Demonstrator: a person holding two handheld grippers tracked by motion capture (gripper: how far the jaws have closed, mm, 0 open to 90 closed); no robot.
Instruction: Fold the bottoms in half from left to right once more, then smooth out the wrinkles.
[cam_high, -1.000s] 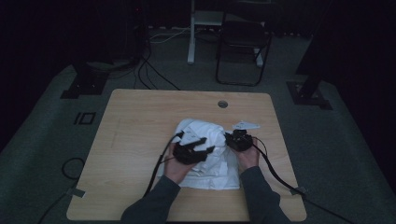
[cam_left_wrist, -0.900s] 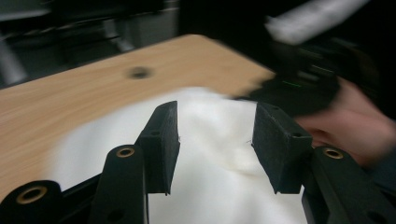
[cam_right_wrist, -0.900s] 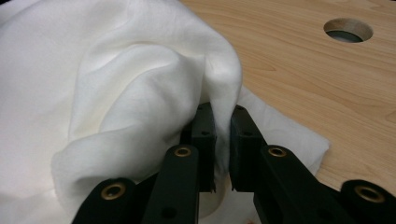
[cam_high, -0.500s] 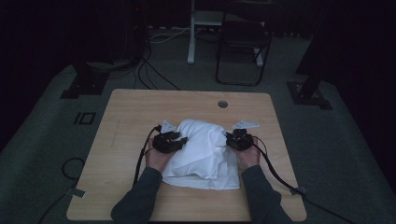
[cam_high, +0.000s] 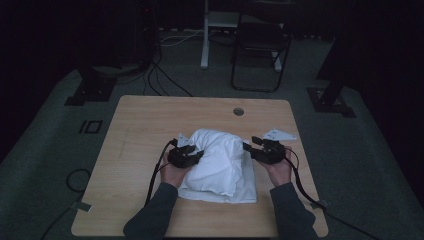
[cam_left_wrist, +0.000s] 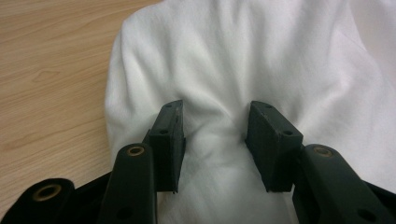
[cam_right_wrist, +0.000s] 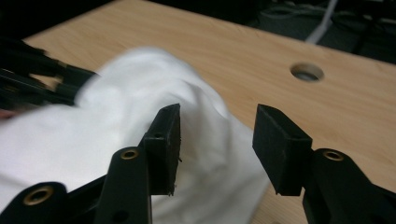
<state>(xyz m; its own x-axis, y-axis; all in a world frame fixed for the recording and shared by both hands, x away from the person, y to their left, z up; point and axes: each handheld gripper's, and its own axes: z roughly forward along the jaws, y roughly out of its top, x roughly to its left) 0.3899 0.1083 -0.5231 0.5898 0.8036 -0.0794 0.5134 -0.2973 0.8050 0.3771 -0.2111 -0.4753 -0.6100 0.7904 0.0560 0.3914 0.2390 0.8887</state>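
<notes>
A white cloth (cam_high: 220, 162) lies bunched in a thick mound on the wooden table (cam_high: 145, 120), in front of the person. My left gripper (cam_high: 196, 156) is at the mound's left side. In the left gripper view its jaws (cam_left_wrist: 215, 112) have been closing and pinch a ridge of the cloth (cam_left_wrist: 243, 51), with creases running out from the pads. My right gripper (cam_high: 248, 147) is at the cloth's right edge. Its jaws (cam_right_wrist: 218, 116) have just been opening and stand apart over the cloth (cam_right_wrist: 140, 93), touching nothing.
A round cable hole (cam_high: 238, 111) sits in the table's far side, also seen in the right gripper view as the hole (cam_right_wrist: 306, 72). Bare wood (cam_left_wrist: 46, 70) lies left of the cloth. On the dark floor beyond stand a folding chair (cam_high: 260, 45) and cables (cam_high: 165, 80).
The left gripper came down from the top of the cloth to its left side. The right gripper drew a little to the right and its jaws opened. The cloth now lies more bunched.
</notes>
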